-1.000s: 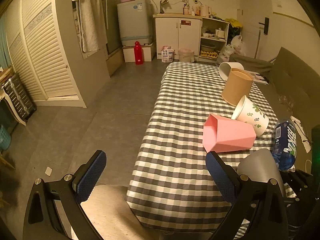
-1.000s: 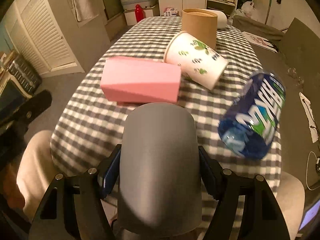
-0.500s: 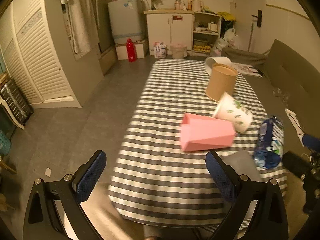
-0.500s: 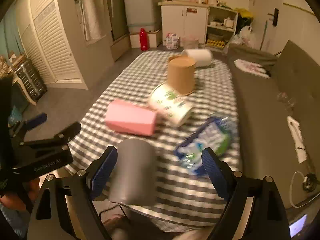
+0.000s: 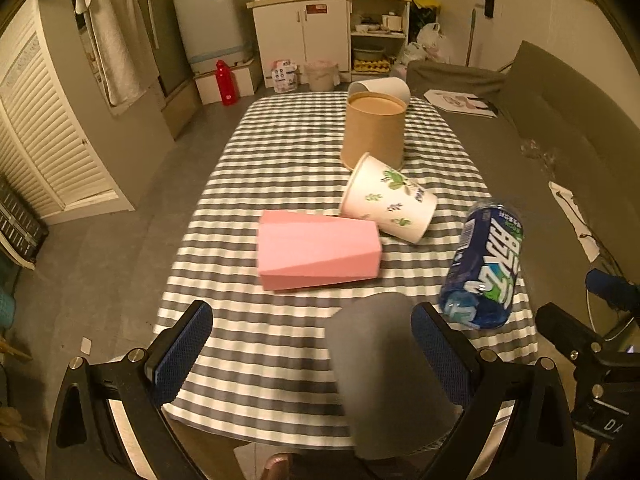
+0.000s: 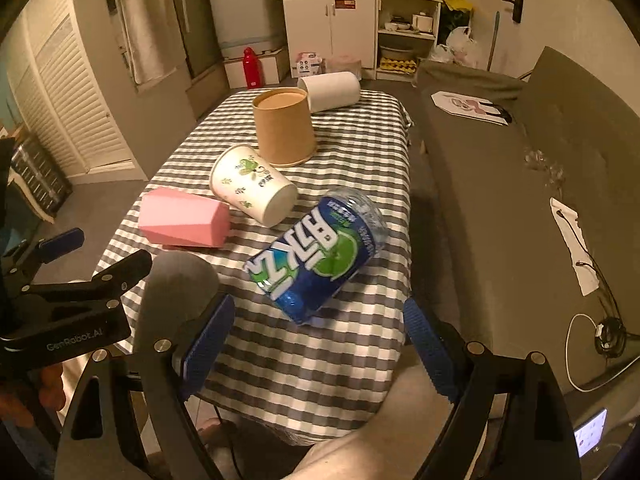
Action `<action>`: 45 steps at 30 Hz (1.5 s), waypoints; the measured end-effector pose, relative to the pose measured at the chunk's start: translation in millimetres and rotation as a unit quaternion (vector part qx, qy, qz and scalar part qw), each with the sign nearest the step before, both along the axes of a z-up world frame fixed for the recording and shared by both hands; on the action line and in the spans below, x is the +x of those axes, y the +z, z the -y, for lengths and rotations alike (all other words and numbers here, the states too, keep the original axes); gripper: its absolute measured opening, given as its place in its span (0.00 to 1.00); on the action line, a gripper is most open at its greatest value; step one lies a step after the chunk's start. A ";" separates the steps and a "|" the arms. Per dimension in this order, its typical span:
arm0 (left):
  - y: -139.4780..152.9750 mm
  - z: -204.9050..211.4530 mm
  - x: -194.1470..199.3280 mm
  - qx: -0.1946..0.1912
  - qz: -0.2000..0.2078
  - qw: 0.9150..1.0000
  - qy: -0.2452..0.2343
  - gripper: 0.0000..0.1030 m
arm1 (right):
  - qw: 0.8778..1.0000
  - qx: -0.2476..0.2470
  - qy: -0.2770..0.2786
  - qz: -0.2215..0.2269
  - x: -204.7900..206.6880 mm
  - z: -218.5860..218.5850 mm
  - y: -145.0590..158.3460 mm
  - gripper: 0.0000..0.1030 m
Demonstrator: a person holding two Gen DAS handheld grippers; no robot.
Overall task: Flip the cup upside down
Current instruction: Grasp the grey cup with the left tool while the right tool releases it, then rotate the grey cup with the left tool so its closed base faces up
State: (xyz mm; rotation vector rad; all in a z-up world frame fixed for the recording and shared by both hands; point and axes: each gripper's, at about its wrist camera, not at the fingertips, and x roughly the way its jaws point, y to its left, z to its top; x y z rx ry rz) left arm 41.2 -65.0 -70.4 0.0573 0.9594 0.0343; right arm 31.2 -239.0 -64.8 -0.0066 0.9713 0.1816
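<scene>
Both hand-held grippers (image 5: 308, 340) (image 6: 320, 344) open; grey cup (image 5: 384, 372) upside-down.

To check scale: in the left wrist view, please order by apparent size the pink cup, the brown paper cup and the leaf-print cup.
1. pink cup, though nearest
2. brown paper cup
3. leaf-print cup, close to the brown one

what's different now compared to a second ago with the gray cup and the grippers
The right gripper let go of the gray cup and now stands open beside it. The cup stands upside down at the table's near edge. The left gripper has swung over toward it, still open. The pink cup, leaf-print paper cup, blue bottle and brown cup lie as before.
</scene>
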 end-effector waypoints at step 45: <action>-22.8 13.1 0.6 0.011 0.075 0.996 -0.055 0.74 | 0.999 0.002 -0.032 -0.023 -0.1 7.8 -16.4 0.84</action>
